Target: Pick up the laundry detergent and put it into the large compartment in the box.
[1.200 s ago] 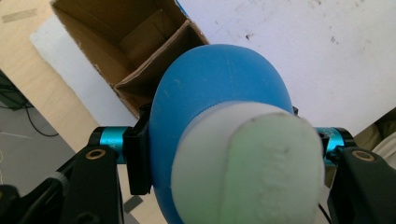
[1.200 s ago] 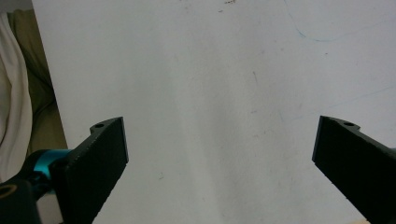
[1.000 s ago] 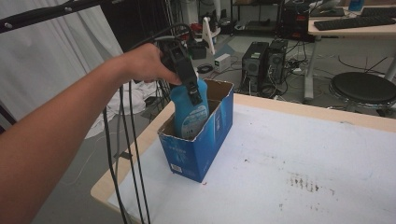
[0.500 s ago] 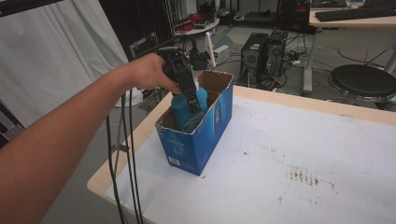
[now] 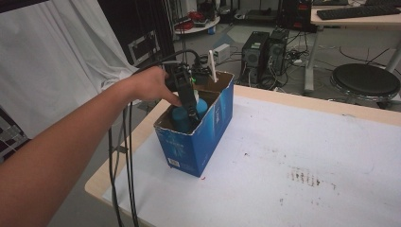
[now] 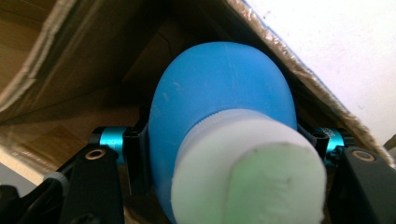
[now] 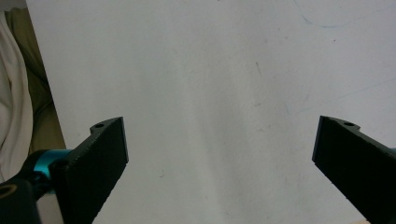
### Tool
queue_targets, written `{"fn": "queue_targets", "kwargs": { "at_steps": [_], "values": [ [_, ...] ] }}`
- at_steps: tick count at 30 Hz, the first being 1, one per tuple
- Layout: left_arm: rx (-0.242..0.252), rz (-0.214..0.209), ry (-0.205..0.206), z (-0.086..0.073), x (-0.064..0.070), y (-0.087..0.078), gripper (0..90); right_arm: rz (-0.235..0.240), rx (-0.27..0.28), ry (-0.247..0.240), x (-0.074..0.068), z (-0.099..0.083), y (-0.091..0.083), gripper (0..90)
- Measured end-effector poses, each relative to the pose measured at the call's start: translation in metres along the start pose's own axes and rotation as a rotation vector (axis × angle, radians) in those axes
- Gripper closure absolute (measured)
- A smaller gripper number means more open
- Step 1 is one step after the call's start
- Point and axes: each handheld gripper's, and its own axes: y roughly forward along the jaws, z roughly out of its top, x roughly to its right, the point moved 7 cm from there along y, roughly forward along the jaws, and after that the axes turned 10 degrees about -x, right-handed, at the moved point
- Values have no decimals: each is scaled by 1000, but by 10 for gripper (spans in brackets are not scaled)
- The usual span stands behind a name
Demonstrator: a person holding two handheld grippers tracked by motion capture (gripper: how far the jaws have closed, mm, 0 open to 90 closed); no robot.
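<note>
Left gripper [image 5: 191,113] clamps a blue bottle [image 6: 219,116] inside the box [image 5: 208,137] near the table's [image 5: 302,161] left edge. Right gripper [image 7: 219,158] gapes wide.

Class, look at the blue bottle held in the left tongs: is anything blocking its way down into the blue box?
Nothing visible blocks it. The left tongs grip the blue bottle, already inside the open top of the blue box, with bare cardboard walls around it.

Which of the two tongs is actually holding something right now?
The left tongs, down inside the blue cardboard box, are clamped on the blue bottle with the white cap. The right tongs stand wide open over bare white table.
</note>
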Motion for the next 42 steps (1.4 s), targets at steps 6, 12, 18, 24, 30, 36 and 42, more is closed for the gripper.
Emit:
{"fn": "queue_targets", "kwargs": {
  "at_steps": [6, 12, 18, 24, 30, 36, 42],
  "values": [
    [-7, -3, 4, 1, -1, 5, 381, 2, -1, 4, -1, -1, 1, 25],
    [-12, -12, -3, 0, -2, 6, 381, 1, 5, 2, 0, -2, 1, 25],
    [-13, -23, -10, 1, -2, 6, 377, -2, 3, 0, 0, 0, 1, 25],
    [6, -20, -20, 0, -4, 3, 346, -6, 2, 0, -1, 0, 1, 25],
    [26, -24, -32, -1, -4, -2, 305, -8, 9, -2, -1, -1, 0, 25],
    [65, -13, -40, 2, -3, -20, 288, -10, 11, -4, -2, 0, -1, 25],
    [94, -31, -54, 1, 0, -37, 267, -16, 16, -7, -3, 0, -2, 25]
  ]
}}
